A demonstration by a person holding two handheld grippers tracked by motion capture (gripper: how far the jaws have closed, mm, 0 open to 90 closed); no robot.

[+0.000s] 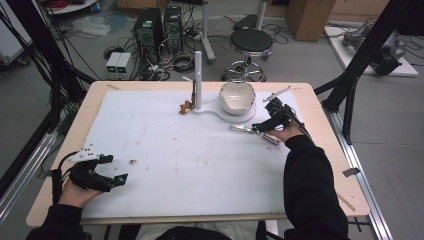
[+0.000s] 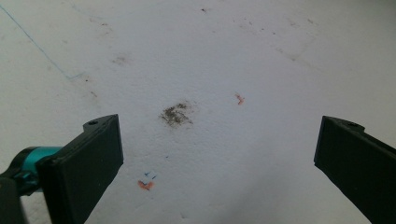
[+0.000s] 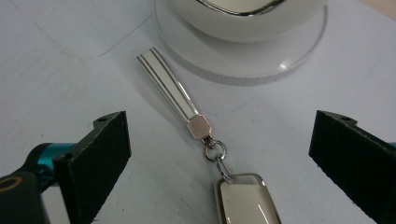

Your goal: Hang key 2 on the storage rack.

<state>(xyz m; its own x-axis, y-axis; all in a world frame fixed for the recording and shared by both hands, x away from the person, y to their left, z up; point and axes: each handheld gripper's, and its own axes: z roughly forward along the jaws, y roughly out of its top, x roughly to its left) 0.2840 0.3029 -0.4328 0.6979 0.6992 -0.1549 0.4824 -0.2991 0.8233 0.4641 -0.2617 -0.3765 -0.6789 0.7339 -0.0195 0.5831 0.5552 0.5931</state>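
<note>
Right gripper (image 1: 256,128): hovering low over the desk (image 1: 320,165) at its far right, in front of the bowl; its fingers (image 3: 100,154) are standing wide apart, pinching nothing, with the key fob lying between and below them.
Key fob (image 3: 247,198): a white, chrome-edged fob is lying flat on the white mat (image 1: 190,165), joined by small metal rings to a striped strap (image 3: 170,86) that is reaching toward the bowl's stand.
Bowl (image 1: 237,96): a white bowl with a metallic rim is sitting on a round white base (image 3: 261,70), near the strap's end but not touching it.
Stand post (image 1: 198,80): a white upright post is rising beside the bowl at the far middle of the mat, with a small brown object (image 1: 185,107) lying at its foot.
Left gripper (image 1: 115,170): resting at the desk's near left corner, held in the person's left hand (image 1: 75,192); its fingers (image 2: 88,161) are spread wide over bare, stained mat, holding nothing.
Stain (image 2: 176,114): a dark smudge is showing on the mat ahead of the left fingers.
</note>
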